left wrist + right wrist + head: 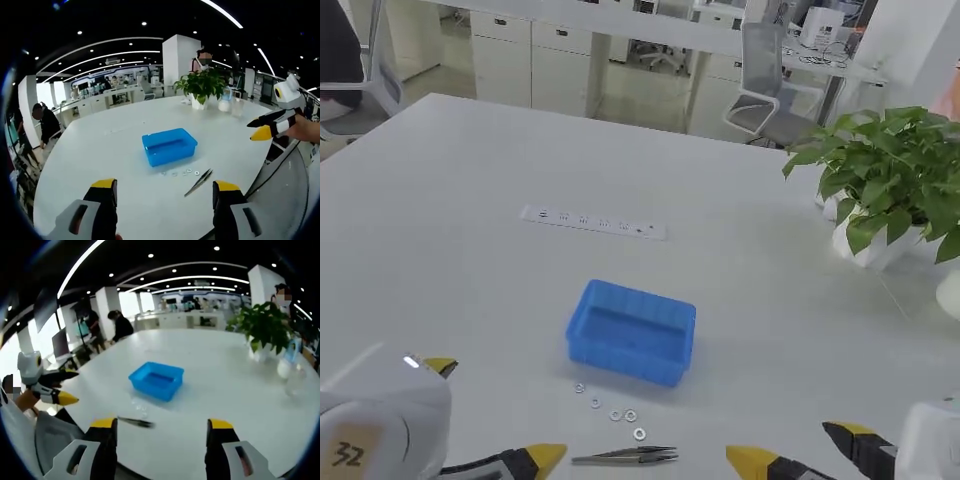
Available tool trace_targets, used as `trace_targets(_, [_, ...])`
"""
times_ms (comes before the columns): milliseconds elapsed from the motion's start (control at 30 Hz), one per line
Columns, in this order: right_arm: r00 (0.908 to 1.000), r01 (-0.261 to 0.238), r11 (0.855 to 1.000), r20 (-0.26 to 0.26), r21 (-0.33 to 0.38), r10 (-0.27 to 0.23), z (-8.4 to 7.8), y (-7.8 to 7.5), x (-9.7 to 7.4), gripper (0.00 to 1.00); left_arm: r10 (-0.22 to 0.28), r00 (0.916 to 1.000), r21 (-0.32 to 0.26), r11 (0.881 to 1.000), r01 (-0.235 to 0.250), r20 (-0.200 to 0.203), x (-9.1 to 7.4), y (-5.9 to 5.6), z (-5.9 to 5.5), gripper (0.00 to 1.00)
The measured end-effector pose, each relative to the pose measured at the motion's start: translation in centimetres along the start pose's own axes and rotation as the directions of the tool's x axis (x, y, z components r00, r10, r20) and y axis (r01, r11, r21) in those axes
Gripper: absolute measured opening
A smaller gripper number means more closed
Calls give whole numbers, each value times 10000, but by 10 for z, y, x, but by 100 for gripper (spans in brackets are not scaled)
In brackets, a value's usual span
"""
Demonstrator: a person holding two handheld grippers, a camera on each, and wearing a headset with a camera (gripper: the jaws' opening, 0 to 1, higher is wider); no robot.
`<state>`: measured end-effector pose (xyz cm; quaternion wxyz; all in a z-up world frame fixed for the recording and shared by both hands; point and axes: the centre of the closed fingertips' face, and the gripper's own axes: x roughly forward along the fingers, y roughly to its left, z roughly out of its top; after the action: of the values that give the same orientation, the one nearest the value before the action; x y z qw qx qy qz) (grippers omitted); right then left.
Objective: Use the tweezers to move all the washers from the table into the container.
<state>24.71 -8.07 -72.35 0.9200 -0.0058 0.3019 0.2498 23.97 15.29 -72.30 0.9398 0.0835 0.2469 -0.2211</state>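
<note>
A blue rectangular container sits open-topped on the white table. Several small metal washers lie loose just in front of it. Metal tweezers rest flat on the table, nearer to me than the washers. My left gripper is low at the left, open and holding nothing, short of the tweezers. My right gripper is low at the right, also open and holding nothing. Each gripper shows in the other's view, held above the table edge.
A white power strip lies beyond the container. A potted green plant stands at the far right, with a clear bottle near it. Office chairs and desks stand past the table's far edge.
</note>
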Motion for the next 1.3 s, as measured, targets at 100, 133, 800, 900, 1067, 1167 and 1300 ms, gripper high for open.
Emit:
trace_targets(100, [10000,9,10000,-65,-63,-9,-1,0,2,71,-90,10000,56,9999,90,-31,2,-1,0,78])
trace_targets(133, [10000,10,10000,-92,-88,-11,-1,0,2,71,-111,9999,68,9999,111,-42,2,-1,0,78])
trace_targets(800, [9982,-116,9998,-585,-136,107,-11,2,17,70,-1072,9922,523,9925,1106,-643,30,-10,-11,65])
trace_targets(900, [9973,-148,9998,-715,-129,139,-14,2,18,69,-1449,9857,510,9874,1496,-856,35,-15,-14,58])
trace_targets(1067, [9948,-186,9996,-1005,-235,161,-20,3,21,69,-2097,9694,660,9734,2193,-1275,48,-23,-21,44])
trace_targets(1167, [9942,-203,9995,-1064,-226,178,-20,2,22,69,-2441,9601,768,9636,2559,-1365,57,-28,-25,37])
trace_targets(1300, [9937,-259,9994,-1098,-234,232,-20,4,23,69,-2819,9461,953,9495,2990,-1592,67,-33,-32,27])
